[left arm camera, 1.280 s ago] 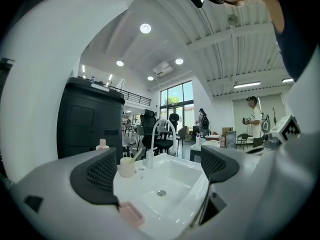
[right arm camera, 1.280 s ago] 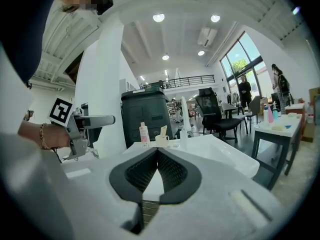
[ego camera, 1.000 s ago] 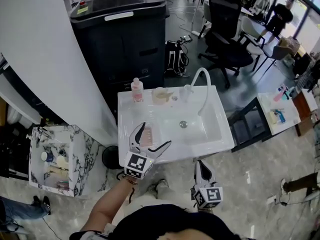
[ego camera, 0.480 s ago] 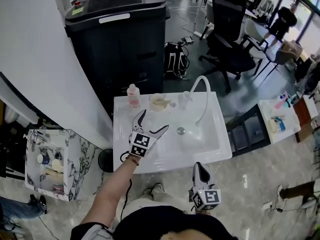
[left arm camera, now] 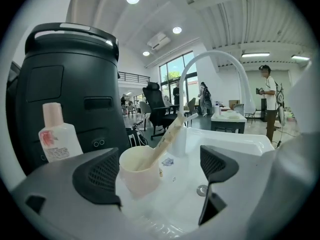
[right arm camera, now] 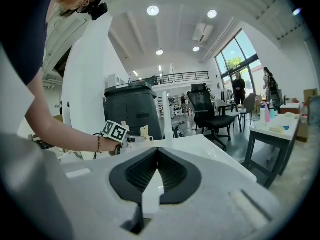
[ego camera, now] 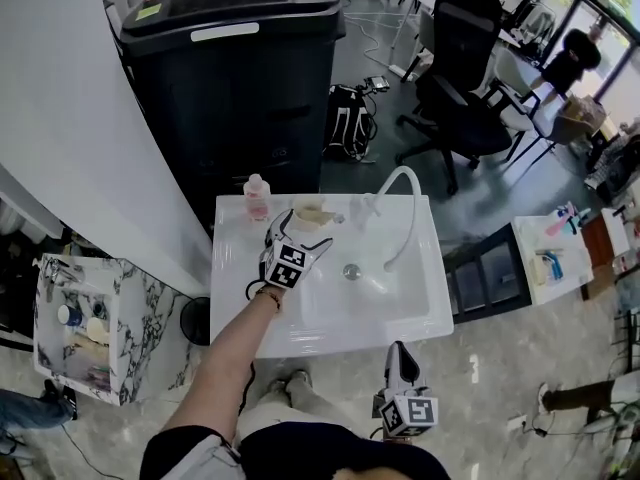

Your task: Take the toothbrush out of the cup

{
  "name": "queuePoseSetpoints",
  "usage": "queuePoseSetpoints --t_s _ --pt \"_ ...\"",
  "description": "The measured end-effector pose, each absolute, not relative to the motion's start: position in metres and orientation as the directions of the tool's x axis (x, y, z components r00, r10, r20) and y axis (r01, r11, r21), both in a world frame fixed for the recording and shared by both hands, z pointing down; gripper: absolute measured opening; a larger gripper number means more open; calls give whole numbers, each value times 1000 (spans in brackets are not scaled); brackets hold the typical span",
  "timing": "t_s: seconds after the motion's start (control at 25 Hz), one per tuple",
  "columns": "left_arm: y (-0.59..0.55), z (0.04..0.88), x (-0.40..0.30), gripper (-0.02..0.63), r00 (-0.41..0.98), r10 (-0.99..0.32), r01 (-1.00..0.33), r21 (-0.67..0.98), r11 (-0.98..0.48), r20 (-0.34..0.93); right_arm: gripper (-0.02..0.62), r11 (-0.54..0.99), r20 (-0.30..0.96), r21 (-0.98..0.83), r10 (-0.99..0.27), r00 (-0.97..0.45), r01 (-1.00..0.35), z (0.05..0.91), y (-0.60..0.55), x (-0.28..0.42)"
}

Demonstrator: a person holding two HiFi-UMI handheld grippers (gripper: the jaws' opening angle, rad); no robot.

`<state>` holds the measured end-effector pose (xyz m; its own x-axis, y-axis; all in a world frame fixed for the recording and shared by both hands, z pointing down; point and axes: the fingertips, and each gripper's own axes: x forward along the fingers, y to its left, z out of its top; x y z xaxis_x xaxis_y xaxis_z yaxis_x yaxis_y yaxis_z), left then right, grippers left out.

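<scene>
A cream cup [left arm camera: 140, 170] stands on the back ledge of the white sink [ego camera: 330, 338], with a pale toothbrush [left arm camera: 166, 138] leaning out of it to the right. In the head view the cup [ego camera: 313, 213] sits just beyond my left gripper [ego camera: 303, 231]. That left gripper [left arm camera: 159, 173] is open, its dark pads [left arm camera: 100, 178] standing either side of the cup and short of it, holding nothing. My right gripper [ego camera: 398, 353] hangs low in front of the sink. The right gripper [right arm camera: 158, 160] is shut and empty.
A small pink-capped bottle [ego camera: 256, 194] stands left of the cup, also seen as the bottle [left arm camera: 57, 135]. A white arched faucet [ego camera: 404, 206] rises to the cup's right, and a drain [ego camera: 351, 271] sits in the basin. A tall black bin [ego camera: 240, 78] stands behind the sink.
My left gripper has travelled forward over the sink, from its front edge up to the cup. It stays open. The right gripper has kept its place, shut.
</scene>
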<state>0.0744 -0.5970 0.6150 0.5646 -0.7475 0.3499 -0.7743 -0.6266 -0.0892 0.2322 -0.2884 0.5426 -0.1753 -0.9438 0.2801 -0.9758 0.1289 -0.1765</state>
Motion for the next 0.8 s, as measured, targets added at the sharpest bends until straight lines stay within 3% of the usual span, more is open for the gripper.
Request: queuePoseSetpoints --t_s 0.12,0.2,0.24,0.36,0.44,0.8 --pt "-614 618 83 508 559 -749 -774 -99 -625 357 5 108 289 -165 -945 -153 -980 545 -284 242" --pt "-626 621 86 467 554 -747 -774 -103 -625 368 5 95 293 -149 -947 -135 -984 546 -281 248" --pt "-631 623 87 421 552 -743 -772 -105 -627 379 5 86 294 -143 -947 -126 -986 547 -280 251" --pt "-642 627 85 169 548 -738 -770 -107 -629 394 5 59 294 -142 -951 -99 -988 549 -275 258" --pt "-647 625 81 68 536 -753 -783 -107 -612 382 5 47 294 -146 -952 -89 -988 550 -274 262" --pt "-646 596 60 28 496 -814 -827 -120 -549 304 5 69 288 -147 -951 -109 -987 550 -278 259"
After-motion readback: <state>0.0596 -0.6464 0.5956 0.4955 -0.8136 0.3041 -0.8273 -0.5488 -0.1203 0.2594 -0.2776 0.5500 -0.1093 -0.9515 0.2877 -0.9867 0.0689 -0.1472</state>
